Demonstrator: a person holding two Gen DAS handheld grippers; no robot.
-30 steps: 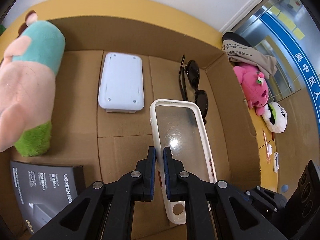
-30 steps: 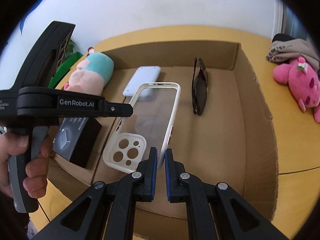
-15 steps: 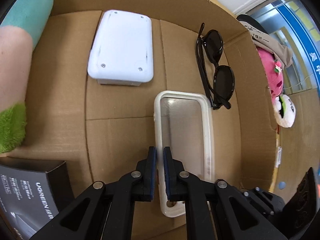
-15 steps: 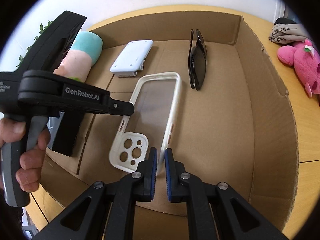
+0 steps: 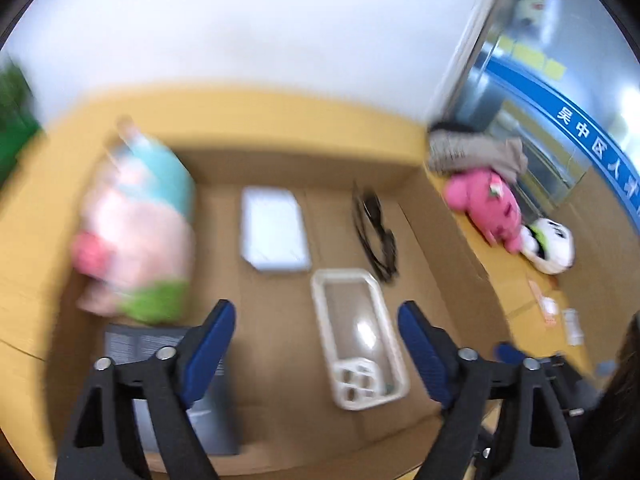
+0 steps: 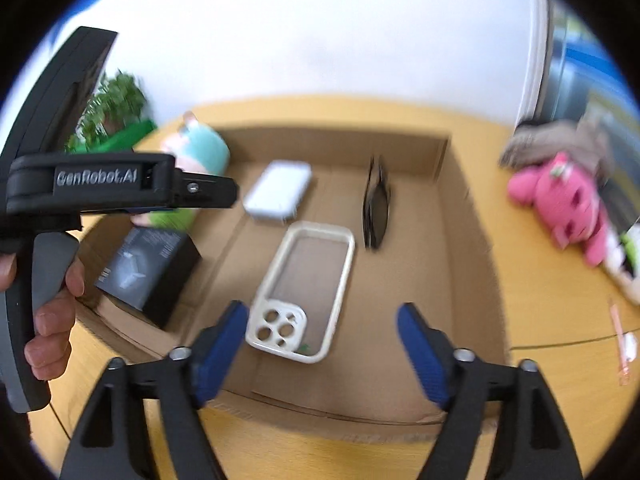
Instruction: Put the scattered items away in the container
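Note:
A clear phone case with a cream rim lies flat on the floor of the open cardboard box. My left gripper is open and empty above the box's near side. My right gripper is open and empty, also above the near side. The box also holds black sunglasses, a white flat device, a black product box and a pink, teal and green plush. Both views are blurred.
On the yellow table right of the box lie a pink plush, a white and green plush, a grey-brown cloth item and small packets. A green plant stands at the back left.
Both grippers have opened and let go of the phone case, which now lies on the box floor. Both have drawn back and up, away from the box.

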